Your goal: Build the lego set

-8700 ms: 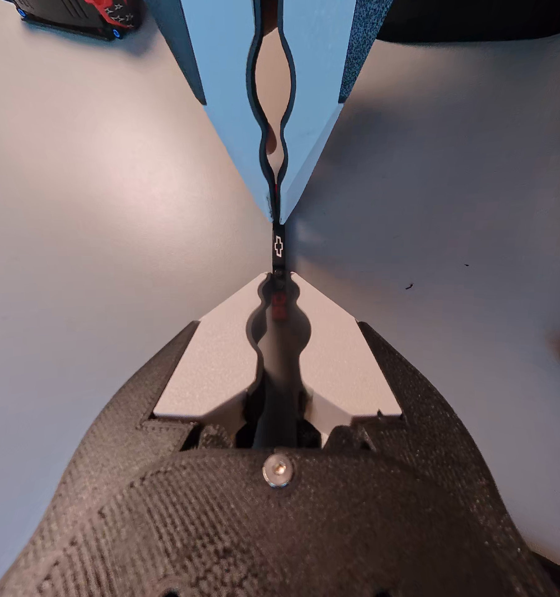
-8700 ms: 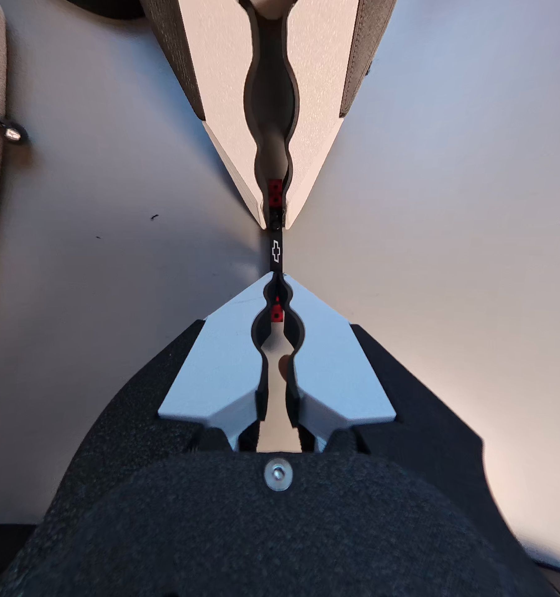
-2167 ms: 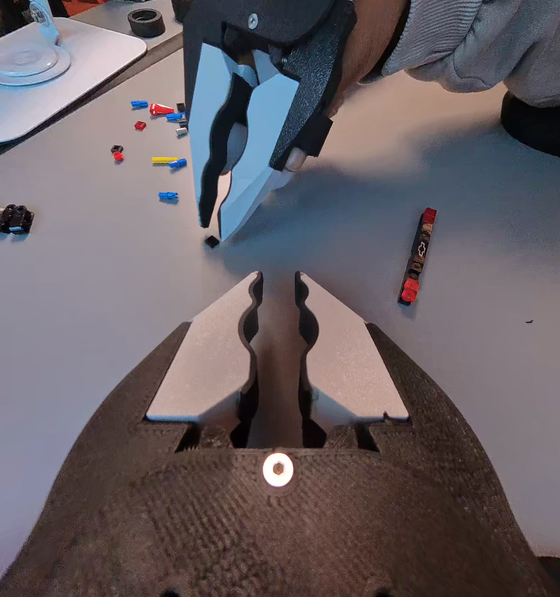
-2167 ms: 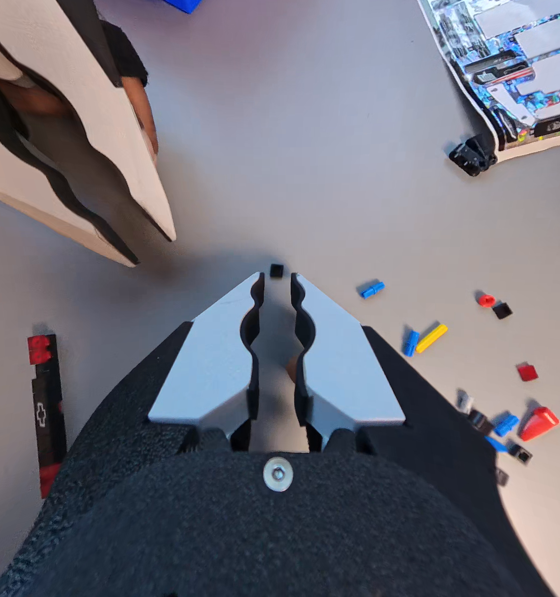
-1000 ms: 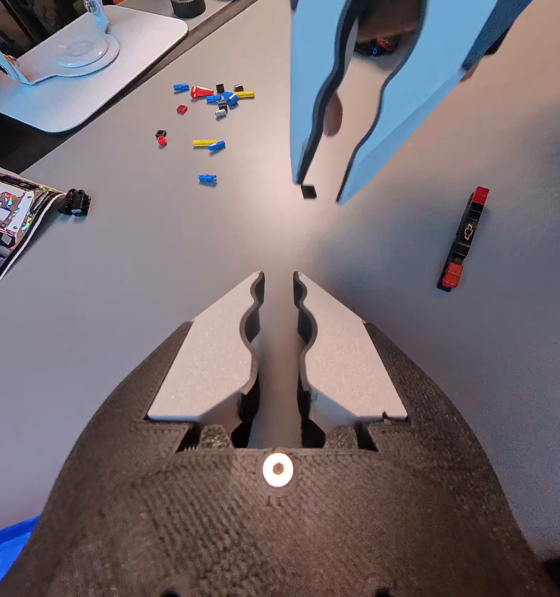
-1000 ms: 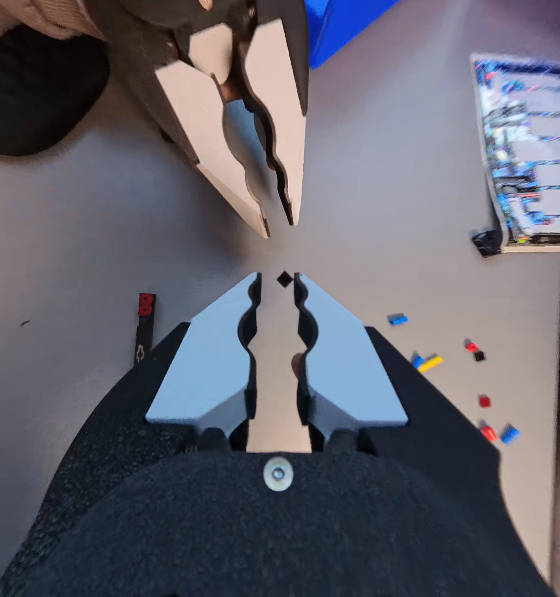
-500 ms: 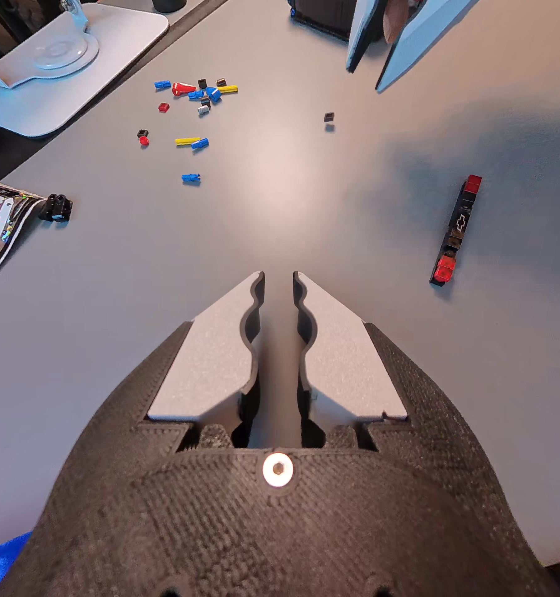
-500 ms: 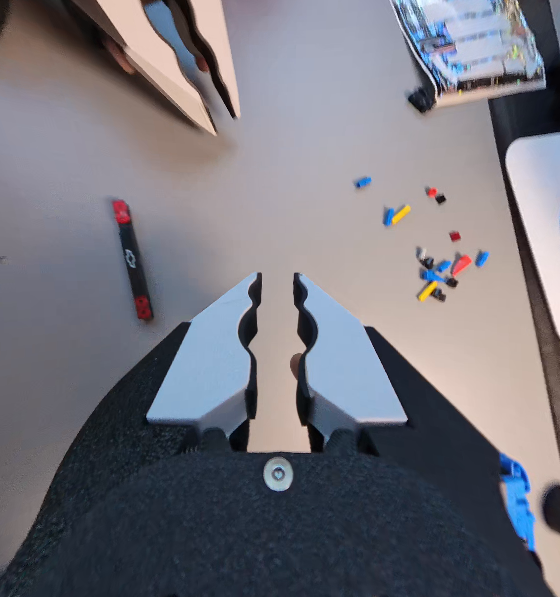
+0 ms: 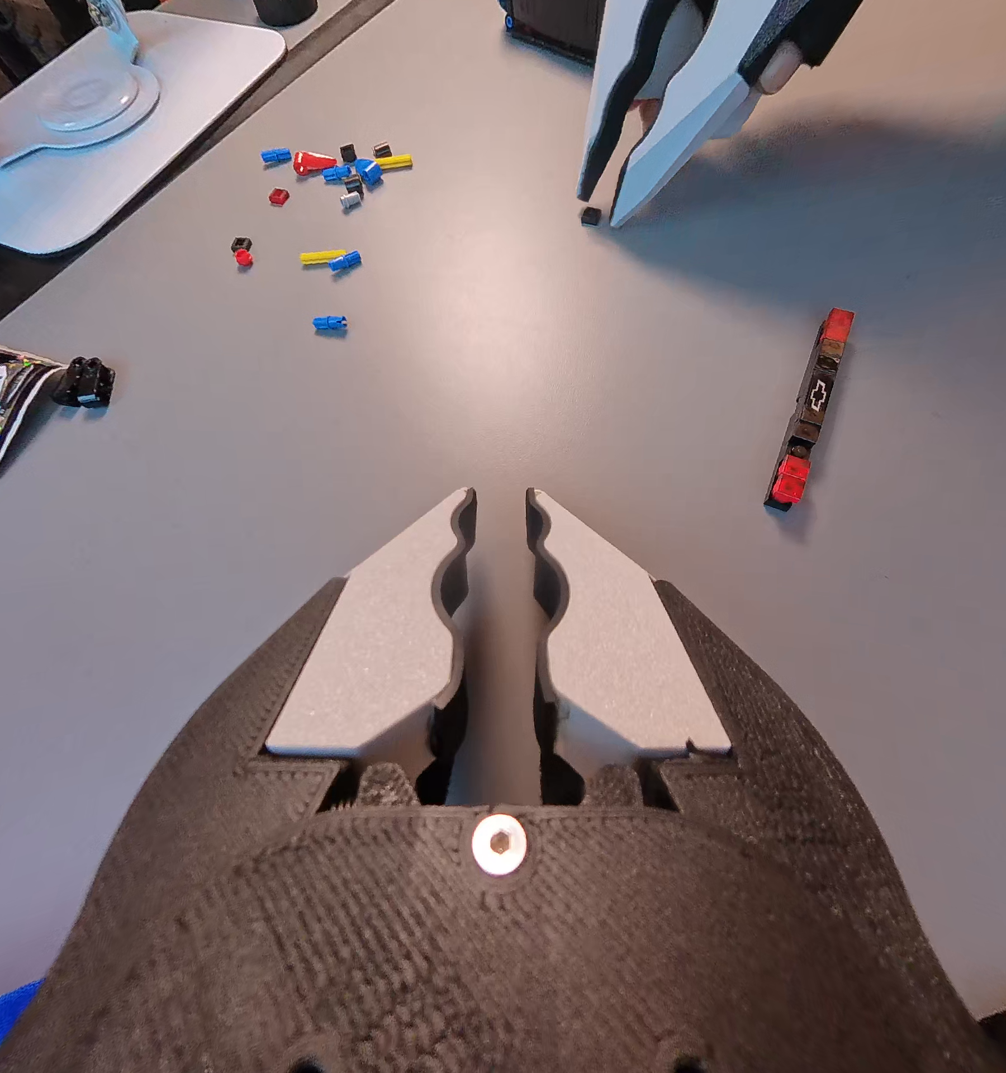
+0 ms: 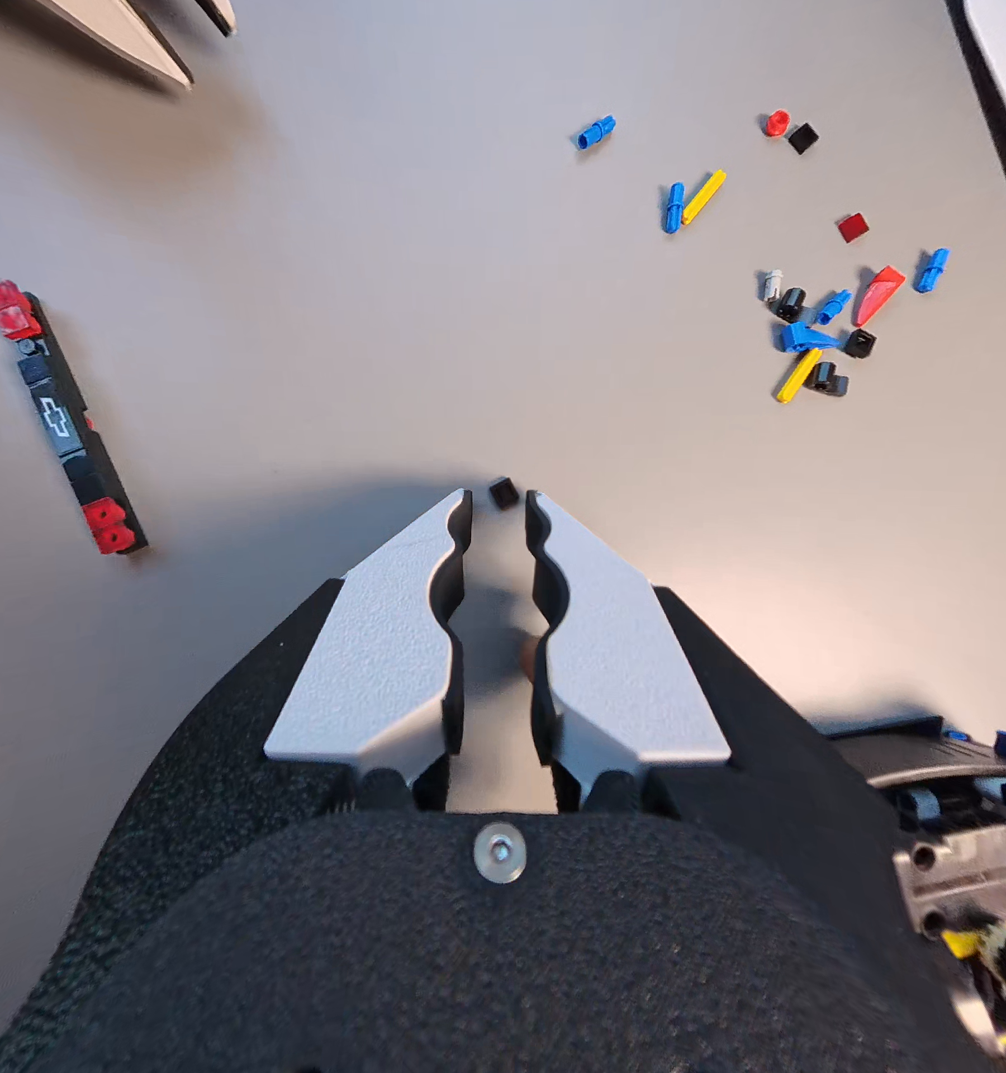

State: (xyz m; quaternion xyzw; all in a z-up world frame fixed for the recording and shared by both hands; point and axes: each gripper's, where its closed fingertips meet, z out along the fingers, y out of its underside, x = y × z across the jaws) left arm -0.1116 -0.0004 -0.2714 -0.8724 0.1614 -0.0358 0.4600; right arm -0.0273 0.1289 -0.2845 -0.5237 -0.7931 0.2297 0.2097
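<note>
right wrist view: small black piece (image 10: 502, 492) lies between right tool (image 10: 498, 498) tips (parted).

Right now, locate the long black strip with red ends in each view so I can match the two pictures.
Left wrist view: the long black strip lies flat on the grey table, right of centre, to the right of the left claw.
Right wrist view: the strip lies at the left edge, mid-height.
Shared landmark: the small black piece at the right claw's tips.
</note>
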